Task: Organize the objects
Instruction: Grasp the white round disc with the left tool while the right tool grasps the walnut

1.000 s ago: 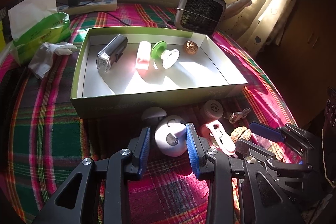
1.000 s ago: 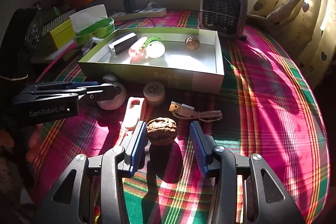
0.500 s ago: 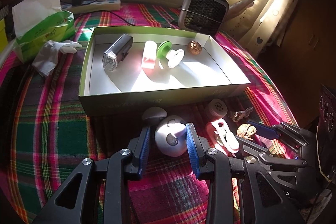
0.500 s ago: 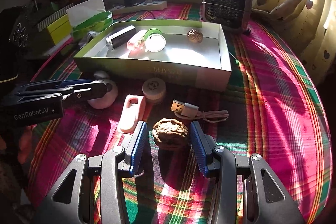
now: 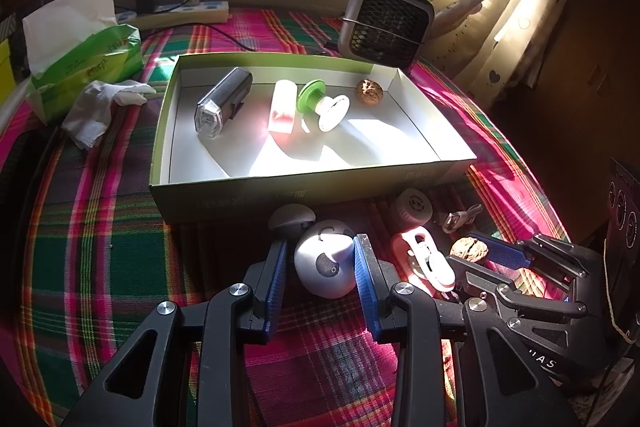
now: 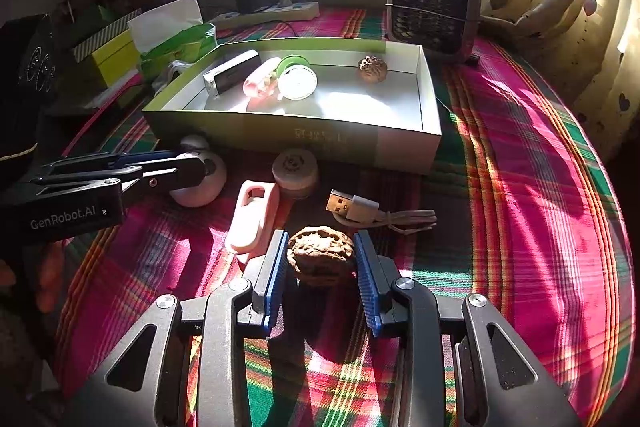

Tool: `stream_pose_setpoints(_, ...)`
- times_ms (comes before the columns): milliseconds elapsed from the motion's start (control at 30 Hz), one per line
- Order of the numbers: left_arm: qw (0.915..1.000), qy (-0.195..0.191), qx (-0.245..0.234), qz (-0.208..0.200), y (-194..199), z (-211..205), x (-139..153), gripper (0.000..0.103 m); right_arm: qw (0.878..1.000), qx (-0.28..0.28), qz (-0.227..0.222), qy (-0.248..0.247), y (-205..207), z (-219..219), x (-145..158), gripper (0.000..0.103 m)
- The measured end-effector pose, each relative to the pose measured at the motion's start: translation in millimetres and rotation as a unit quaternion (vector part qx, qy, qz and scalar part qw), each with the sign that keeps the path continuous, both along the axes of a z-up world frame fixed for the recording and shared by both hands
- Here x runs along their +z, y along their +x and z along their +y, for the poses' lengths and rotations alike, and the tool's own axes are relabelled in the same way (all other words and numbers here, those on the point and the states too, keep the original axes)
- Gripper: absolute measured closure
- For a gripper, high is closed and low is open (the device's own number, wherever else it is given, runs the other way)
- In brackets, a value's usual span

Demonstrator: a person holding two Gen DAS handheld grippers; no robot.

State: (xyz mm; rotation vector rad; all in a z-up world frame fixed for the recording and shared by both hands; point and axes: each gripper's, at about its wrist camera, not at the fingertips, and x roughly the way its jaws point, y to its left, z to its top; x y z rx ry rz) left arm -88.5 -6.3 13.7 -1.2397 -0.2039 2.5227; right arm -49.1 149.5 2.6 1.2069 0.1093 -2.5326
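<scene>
My right gripper (image 6: 321, 233) has its blue pads against both sides of a brown walnut (image 6: 320, 255) on the plaid cloth, and its jaws are closing. The walnut (image 5: 470, 250) also shows in the left wrist view. My left gripper (image 5: 322, 241) is shut on a white round gadget (image 5: 326, 271) just in front of the green box (image 5: 320, 183). The box holds a bike light (image 5: 224, 99), a pink tube (image 5: 282, 103), a green-and-white spool (image 5: 320, 103) and a second walnut (image 5: 369, 91).
Loose between the grippers lie a pink clip (image 6: 254, 217), a cream round cap (image 6: 295, 171) and a USB cable (image 6: 360, 211). A grey dome (image 5: 290, 217) sits by the box wall. A small fan heater (image 5: 386, 23), a tissue pack (image 5: 80, 63) and a power strip (image 5: 180, 13) stand behind the box.
The right gripper's pads have closed in onto the walnut, which lay loose between wider jaws before. The left gripper has stayed around the white gadget.
</scene>
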Motion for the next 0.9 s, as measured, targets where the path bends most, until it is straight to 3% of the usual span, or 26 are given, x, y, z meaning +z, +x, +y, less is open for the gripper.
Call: stream_pose_setpoints(900, 1.0, 0.003, -0.001, 0.008, 1.0, -0.5, 4.9, 0.075, 1.0, -0.003, 0.008, -0.008, 3.2, 0.5, 3.2, 0.069)
